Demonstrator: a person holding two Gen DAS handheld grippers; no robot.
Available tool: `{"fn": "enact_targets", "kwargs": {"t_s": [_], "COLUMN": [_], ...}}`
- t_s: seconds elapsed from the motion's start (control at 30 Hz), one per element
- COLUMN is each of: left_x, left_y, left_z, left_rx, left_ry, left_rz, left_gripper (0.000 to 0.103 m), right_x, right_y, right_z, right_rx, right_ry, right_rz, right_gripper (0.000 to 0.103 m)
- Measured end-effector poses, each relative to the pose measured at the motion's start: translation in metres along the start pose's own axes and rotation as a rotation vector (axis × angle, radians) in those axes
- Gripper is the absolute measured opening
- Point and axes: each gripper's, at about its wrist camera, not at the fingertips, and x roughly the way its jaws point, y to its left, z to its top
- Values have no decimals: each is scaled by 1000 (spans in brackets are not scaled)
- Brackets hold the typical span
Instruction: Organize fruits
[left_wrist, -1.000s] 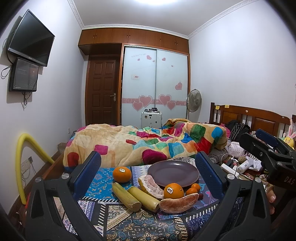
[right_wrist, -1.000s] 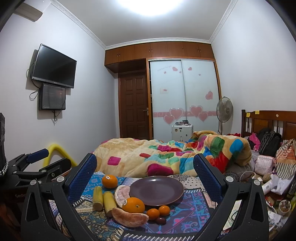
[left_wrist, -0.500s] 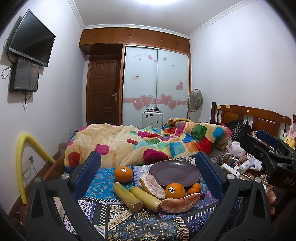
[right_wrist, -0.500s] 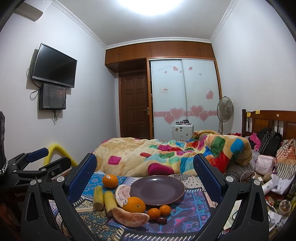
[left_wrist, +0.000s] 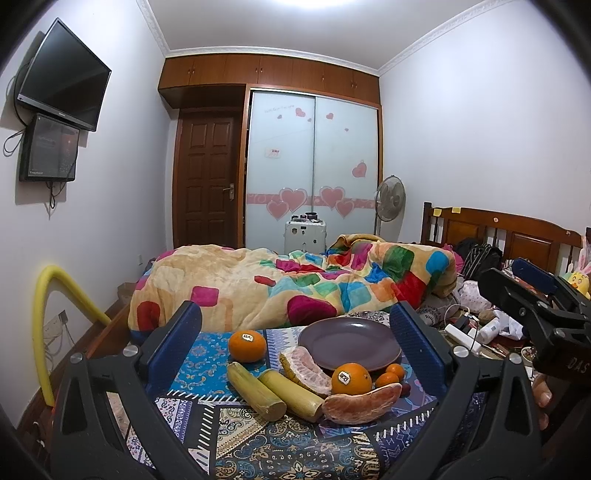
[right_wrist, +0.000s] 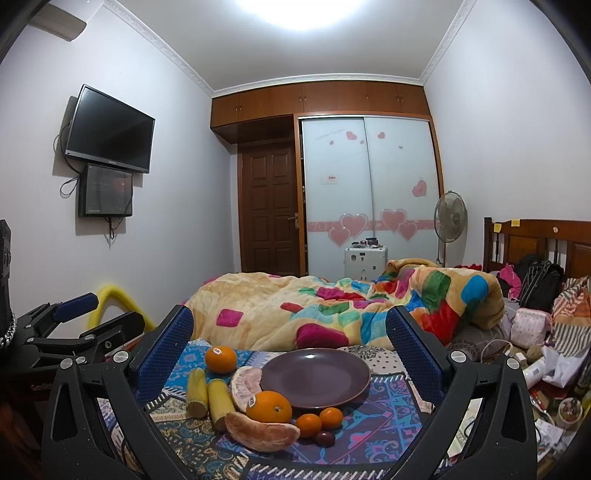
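An empty purple plate (left_wrist: 350, 343) (right_wrist: 315, 376) sits on a patterned cloth (left_wrist: 207, 363). Around its near side lie an orange (left_wrist: 247, 345) (right_wrist: 220, 359) at the left, a second orange (left_wrist: 351, 378) (right_wrist: 268, 407), two sugarcane pieces (left_wrist: 273, 393) (right_wrist: 207, 395), two pomelo wedges (left_wrist: 360, 403) (right_wrist: 260, 431), two small tangerines (left_wrist: 391, 374) (right_wrist: 319, 421) and a dark small fruit (right_wrist: 325, 438). My left gripper (left_wrist: 295, 347) is open and empty, above the fruit. My right gripper (right_wrist: 288, 347) is open and empty too, with the plate between its fingers.
A bed with a colourful blanket (left_wrist: 280, 284) lies just behind the cloth. Clutter (right_wrist: 546, 362) fills the right side by the wooden headboard (left_wrist: 498, 229). A yellow foam tube (left_wrist: 48, 314) stands at the left wall. The other gripper shows at each view's edge (left_wrist: 535, 306) (right_wrist: 70, 325).
Both views have shifted only slightly; the fruit and plate have not moved and both grippers stay open.
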Motion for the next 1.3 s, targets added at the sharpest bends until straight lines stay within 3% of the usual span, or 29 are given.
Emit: {"fn": "enact_targets", "kwargs": {"t_s": [0.13,0.3,0.73,0.87,1.0,1.3], "left_x": [7,28,91,106,121,137], "left_y": [3,13,39,38,40,31], "left_z": [-5,-19,-81,-98,-112,-118], "left_rx": [12,27,6,22,16,38], "left_ry": [13,101,378,431,489,505], "left_rz": [15,32,44,51,38,42], "left_gripper": [103,103,103,91,88,86], "right_x": [3,15,61,70,78,101], "right_y": [0,-5,-37,-40,-44,-47], "right_z": [-4,-19,-98,-117,-126,-132], "right_rx": [-6,-31,-79,-84,-66,-44], "right_ry": [2,56,382,456,492,517], "right_rz": [-16,-44,-80,-78,-53,8], "right_gripper": [103,103,103,103,103,82]}}
